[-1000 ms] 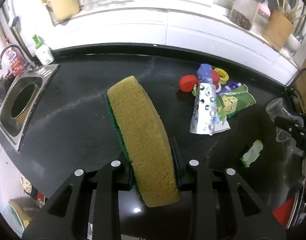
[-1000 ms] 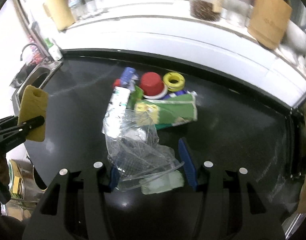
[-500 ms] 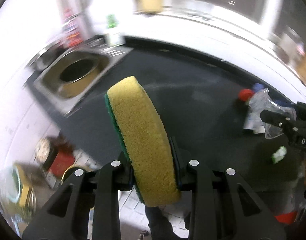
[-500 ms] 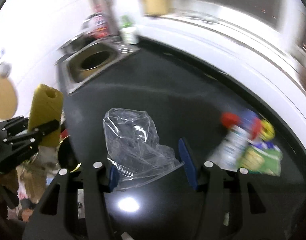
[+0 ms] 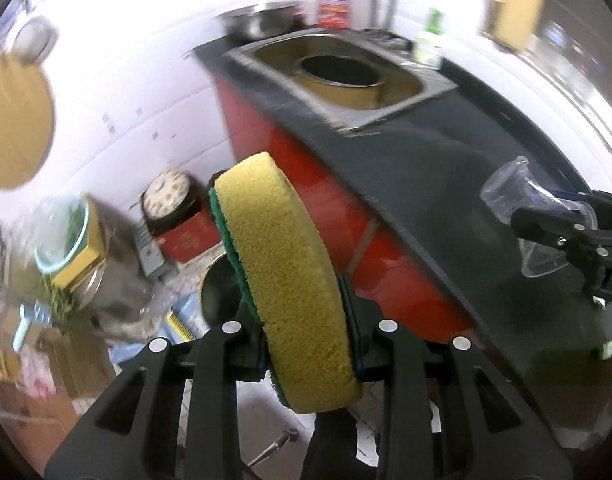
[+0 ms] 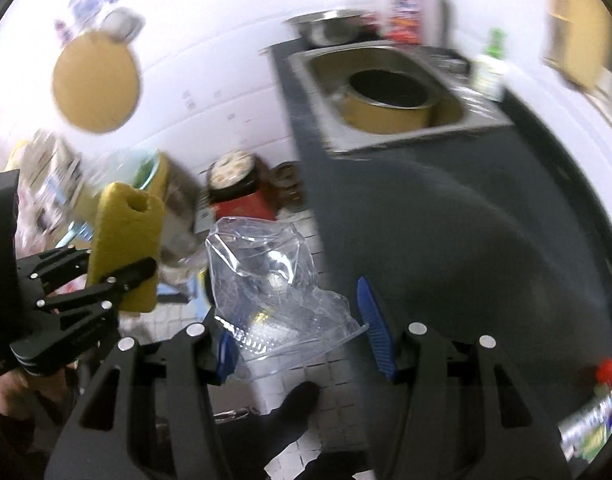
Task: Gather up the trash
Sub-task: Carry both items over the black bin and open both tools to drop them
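Note:
A thick yellow sponge with a green scouring back (image 5: 282, 280) stands on edge between the pads of my left gripper (image 5: 306, 328), which is shut on it. The crumpled clear plastic wrapper (image 6: 266, 264) sits between the blue pads of my right gripper (image 6: 302, 328), held off the surface. Both grippers hang past the left end of the black counter (image 5: 445, 184), above the tiled floor. The right wrist view shows the left gripper (image 6: 118, 276) with its sponge (image 6: 126, 240) at the left. The left wrist view shows the right gripper (image 5: 565, 232) and its plastic (image 5: 517, 188) at the right.
A steel sink (image 6: 385, 92) with a pot inside is set into the counter's end. Below are the red cabinet front (image 5: 345, 220), a red tin (image 5: 170, 200), a dark round vessel (image 5: 222, 292) and floor clutter. Leftover trash with a red cap (image 6: 607, 370) lies far right.
Both grippers have swung left, from over the counter and trash pile to beyond the counter's end above the floor. The sponge and the clear plastic stayed in their grips.

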Demonstrator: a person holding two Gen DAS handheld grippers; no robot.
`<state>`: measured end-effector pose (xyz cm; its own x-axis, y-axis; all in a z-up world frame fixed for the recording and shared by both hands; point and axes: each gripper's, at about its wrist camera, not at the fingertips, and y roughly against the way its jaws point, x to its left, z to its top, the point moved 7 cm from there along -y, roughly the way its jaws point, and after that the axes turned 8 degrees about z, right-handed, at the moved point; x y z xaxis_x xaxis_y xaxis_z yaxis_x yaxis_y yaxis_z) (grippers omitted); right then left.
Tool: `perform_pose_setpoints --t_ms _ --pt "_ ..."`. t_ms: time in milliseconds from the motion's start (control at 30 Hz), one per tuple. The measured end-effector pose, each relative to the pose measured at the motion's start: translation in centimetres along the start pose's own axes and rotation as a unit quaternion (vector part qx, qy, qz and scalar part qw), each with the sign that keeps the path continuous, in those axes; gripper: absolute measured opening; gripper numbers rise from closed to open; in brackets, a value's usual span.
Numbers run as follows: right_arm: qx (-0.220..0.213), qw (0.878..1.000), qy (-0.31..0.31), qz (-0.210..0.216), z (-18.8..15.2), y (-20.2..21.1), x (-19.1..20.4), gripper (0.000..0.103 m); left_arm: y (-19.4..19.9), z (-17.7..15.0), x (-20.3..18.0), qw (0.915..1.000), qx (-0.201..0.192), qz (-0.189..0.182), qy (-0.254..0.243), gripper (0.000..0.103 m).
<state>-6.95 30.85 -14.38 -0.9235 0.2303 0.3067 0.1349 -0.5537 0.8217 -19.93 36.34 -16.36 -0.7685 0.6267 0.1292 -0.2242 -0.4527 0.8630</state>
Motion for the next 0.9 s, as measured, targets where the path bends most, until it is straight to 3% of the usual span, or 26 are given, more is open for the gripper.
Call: perform_pose_setpoints --t_ms 333,633,900 --pt "0.072 0.996 0.020 0.041 3.4 -15.0 7.2 0.054 -8.4 -4.4 7.9 0.9971 0.033 -0.018 0.066 0.029" --pt "0.135 0.990 -0.020 0.044 3.7 -27.2 6.7 0.054 -18.6 -7.2 10.3 0.9919 0.067 -0.045 0.098 0.029" --pt "0.167 0.985 -0.038 0.035 3.3 -32.4 5.2 0.055 -24.0 -7.4 10.2 0.9897 0.084 -0.066 0.096 0.029"
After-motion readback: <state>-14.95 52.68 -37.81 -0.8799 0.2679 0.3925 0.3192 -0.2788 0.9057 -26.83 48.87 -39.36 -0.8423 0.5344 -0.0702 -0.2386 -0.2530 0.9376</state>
